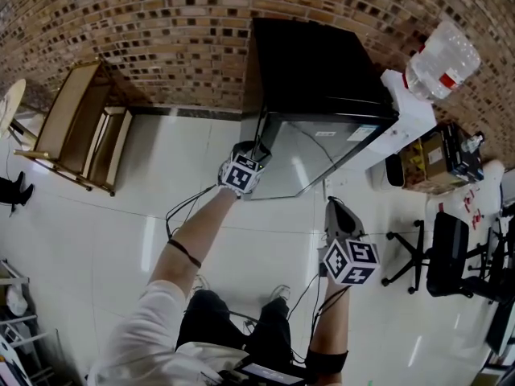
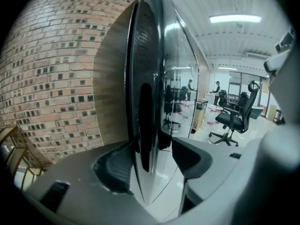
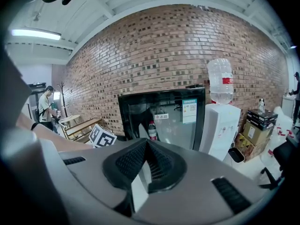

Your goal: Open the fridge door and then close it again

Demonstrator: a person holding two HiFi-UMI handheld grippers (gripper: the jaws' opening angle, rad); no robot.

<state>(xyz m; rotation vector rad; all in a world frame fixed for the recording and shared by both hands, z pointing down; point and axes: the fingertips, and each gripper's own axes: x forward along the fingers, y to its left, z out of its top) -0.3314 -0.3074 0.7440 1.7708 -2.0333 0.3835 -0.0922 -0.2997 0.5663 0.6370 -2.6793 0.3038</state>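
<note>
A black fridge point(image 1: 314, 63) with a glass door point(image 1: 322, 155) stands against the brick wall. In the right gripper view the door point(image 3: 164, 121) looks closed, with a bottle point(image 3: 151, 131) behind the glass. My left gripper point(image 1: 256, 153) is at the door's left edge. In the left gripper view its jaws point(image 2: 150, 158) straddle that edge point(image 2: 143, 125): the left pad sits close against it, while a thin gap shows at the right pad point(image 2: 190, 158). My right gripper point(image 1: 342, 215) hangs lower in front of the fridge, shut point(image 3: 146, 146) and holding nothing.
A white water dispenser point(image 1: 410, 111) with a large bottle point(image 1: 442, 59) stands right of the fridge, with cardboard boxes point(image 1: 426, 163) and a black office chair point(image 1: 447, 256) beyond it. A wooden bench point(image 1: 80, 127) is at the left wall. Cables trail from both grippers.
</note>
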